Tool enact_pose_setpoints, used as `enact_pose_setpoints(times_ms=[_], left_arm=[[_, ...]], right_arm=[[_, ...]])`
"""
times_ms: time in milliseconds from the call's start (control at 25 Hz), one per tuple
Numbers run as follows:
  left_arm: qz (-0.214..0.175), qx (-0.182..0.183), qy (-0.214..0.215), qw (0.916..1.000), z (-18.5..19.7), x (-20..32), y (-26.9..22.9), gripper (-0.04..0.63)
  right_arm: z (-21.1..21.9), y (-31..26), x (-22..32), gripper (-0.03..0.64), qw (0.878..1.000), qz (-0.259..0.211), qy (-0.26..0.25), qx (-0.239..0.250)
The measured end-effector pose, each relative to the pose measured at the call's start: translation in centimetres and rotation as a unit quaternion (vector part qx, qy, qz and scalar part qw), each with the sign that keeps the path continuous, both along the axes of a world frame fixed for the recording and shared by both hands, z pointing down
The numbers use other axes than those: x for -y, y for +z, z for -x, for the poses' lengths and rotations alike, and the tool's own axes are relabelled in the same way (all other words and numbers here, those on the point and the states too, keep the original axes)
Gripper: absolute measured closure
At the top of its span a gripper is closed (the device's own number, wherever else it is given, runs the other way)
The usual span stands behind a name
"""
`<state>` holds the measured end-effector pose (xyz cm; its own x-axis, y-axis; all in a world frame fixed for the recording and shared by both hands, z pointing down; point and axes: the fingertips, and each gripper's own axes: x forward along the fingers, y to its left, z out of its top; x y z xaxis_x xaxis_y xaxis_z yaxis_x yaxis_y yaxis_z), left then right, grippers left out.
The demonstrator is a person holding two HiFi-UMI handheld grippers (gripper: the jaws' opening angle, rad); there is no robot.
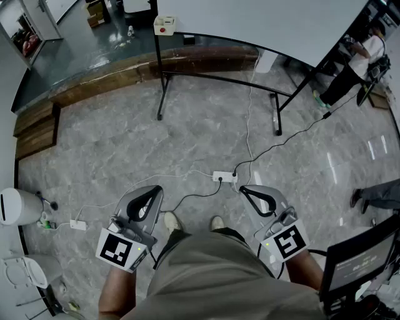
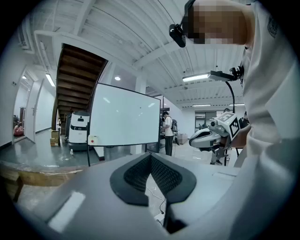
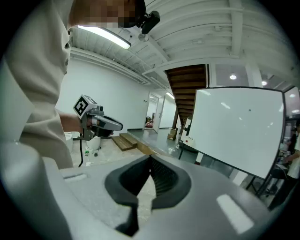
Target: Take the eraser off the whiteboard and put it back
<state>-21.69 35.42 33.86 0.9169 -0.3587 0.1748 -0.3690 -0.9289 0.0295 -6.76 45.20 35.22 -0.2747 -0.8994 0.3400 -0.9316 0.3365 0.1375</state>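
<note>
The whiteboard (image 1: 262, 19) stands on a black wheeled frame across the floor from me. A small white eraser (image 1: 164, 25) with a red spot clings to the board's lower left corner. It also shows in the left gripper view, eraser (image 2: 93, 139) on whiteboard (image 2: 124, 117), and in the right gripper view, eraser (image 3: 188, 140) on whiteboard (image 3: 239, 126). My left gripper (image 1: 152, 190) and right gripper (image 1: 245, 190) are held low by my waist, far from the board. Both are shut with nothing between the jaws: left gripper (image 2: 150, 155), right gripper (image 3: 150, 159).
A power strip (image 1: 224, 177) and trailing cables lie on the marble floor between me and the board. A wooden step (image 1: 125, 75) runs behind the board's legs. A white bin (image 1: 15, 206) sits left, a dark chair (image 1: 362, 256) right. A person (image 1: 356, 59) stands far right.
</note>
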Motion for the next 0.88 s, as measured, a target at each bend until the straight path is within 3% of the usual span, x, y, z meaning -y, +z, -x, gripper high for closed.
enact_pose_setpoints(times_ms=[520,880], left_arm=[[-0.002,0.034,-0.048,0.9983,-11.0,-6.6,0.0,0.592],[-0.024,0.046,-0.026,0.9983,-14.9,-9.1,-1.4,0.592]], right_arm=[[-14.7,1.4,-7.2,0.614,1.0,0.001,-0.011,0.012],[-17.4,1.3,-8.5,0.614,0.999,-0.017,-0.011,0.032]])
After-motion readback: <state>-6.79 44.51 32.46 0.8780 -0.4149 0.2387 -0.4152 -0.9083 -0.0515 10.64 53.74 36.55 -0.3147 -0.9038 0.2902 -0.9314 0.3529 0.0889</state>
